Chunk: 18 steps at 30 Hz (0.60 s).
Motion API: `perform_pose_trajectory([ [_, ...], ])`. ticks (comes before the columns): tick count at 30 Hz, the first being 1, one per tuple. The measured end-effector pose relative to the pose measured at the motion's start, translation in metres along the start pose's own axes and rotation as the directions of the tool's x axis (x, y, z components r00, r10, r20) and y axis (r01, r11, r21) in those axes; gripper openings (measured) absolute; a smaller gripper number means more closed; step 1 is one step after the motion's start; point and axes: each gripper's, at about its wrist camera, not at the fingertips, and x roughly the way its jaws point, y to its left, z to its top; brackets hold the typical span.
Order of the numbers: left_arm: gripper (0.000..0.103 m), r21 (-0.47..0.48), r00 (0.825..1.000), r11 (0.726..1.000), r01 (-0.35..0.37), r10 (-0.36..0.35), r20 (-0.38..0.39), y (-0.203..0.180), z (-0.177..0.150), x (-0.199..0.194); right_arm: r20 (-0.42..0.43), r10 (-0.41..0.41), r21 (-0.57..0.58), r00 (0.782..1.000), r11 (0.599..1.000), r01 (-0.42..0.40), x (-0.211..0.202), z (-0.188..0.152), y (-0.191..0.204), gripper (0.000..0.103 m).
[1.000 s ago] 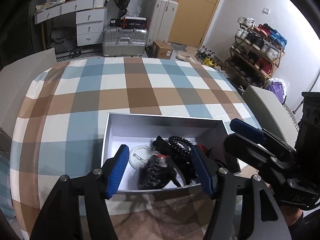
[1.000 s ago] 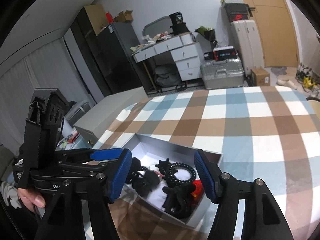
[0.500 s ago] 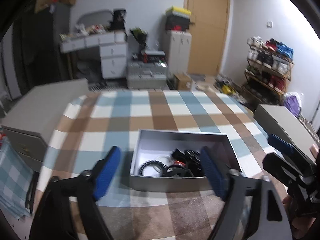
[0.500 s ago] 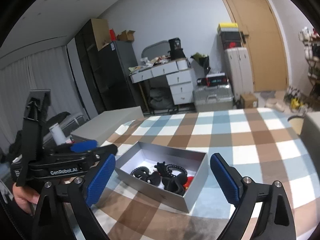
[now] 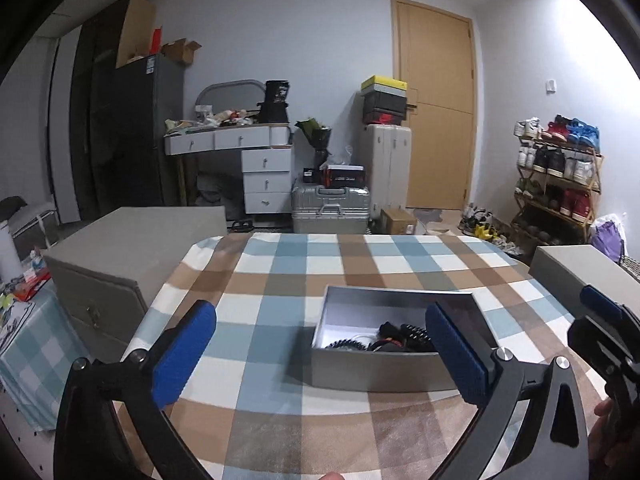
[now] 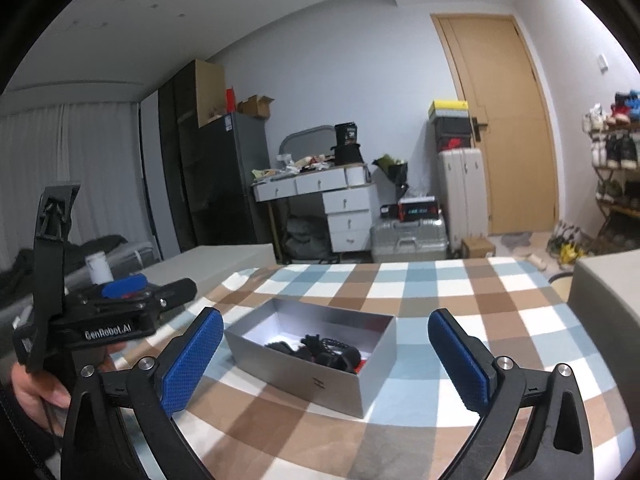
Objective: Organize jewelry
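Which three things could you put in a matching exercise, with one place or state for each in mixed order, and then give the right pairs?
Things:
1. jewelry
2. gray box
3. left gripper

Places or states:
A. stands on the checked tablecloth
B. open, holds nothing
C. lies inside the box

Right pairs: 1-C, 2-A, 3-B
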Motion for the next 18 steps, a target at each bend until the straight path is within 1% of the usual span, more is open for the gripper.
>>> perform_pose_trajectory([
  [3,0.102,-0.015,1.0,1.0,-0.009,0.01,0.008,0.002,-0.008,0.0,0.013,-0.046,-0.054,0.999,0.997,0.046,-0.001,-0.009,0.005,0.103],
  [6,0.102,-0.025,0.998,0.998,-0.057,0.058,0.036,0.003,-0.015,-0.003,0.004,-0.067,-0.09,0.998,0.994,0.067,0.001,-0.016,0.008,0.103],
  [7,0.102,-0.025,0.997,0.998,-0.061,0.063,0.048,0.003,-0.018,-0.005,0.005,-0.068,-0.093,0.998,0.993,0.068,0.001,-0.016,0.009,0.103],
  [12,0.102,0.003,0.996,0.998,-0.067,0.066,0.059,-0.003,-0.027,-0.004,0.013,-0.068,-0.095,0.998,0.993,0.069,-0.001,-0.016,0.008,0.103],
  [15,0.102,0.007,0.995,0.997,-0.07,0.07,0.069,-0.005,-0.032,-0.004,-0.003,-0.071,-0.093,0.997,0.993,0.07,0.002,-0.017,0.007,0.103],
  [18,0.102,0.018,0.995,0.998,-0.068,0.066,0.079,-0.007,-0.034,-0.007,-0.036,-0.084,-0.098,0.996,0.992,0.08,0.008,-0.019,0.006,0.103],
])
